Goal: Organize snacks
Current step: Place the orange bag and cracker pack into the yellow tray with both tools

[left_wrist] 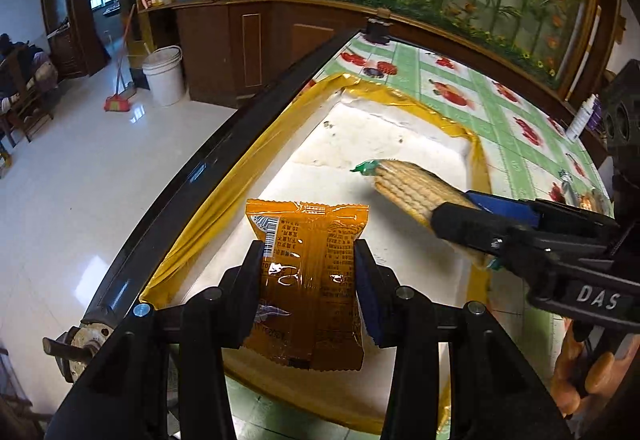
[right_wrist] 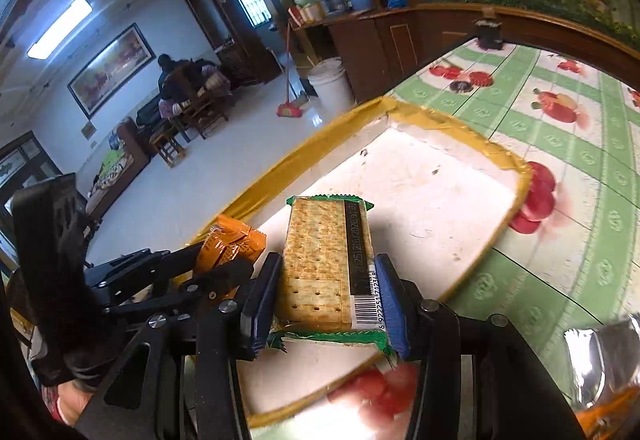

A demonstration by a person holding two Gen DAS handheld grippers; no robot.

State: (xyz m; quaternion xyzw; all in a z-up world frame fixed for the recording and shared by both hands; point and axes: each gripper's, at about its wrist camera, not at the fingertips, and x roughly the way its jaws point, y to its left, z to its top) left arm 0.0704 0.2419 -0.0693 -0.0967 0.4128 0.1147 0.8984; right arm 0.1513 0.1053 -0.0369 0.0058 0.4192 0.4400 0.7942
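Observation:
My left gripper is shut on an orange snack packet and holds it over the near left part of a white tray with a yellow taped rim. My right gripper is shut on a clear pack of crackers with green ends, above the same tray. In the left wrist view the right gripper reaches in from the right with the cracker pack. In the right wrist view the left gripper and its orange packet are at the left.
The tray lies on a table with a green and white fruit-print cloth, close to the table's left edge. A white bottle stands at the far right. A shiny metal object is at the near right. A white bucket and broom stand on the floor.

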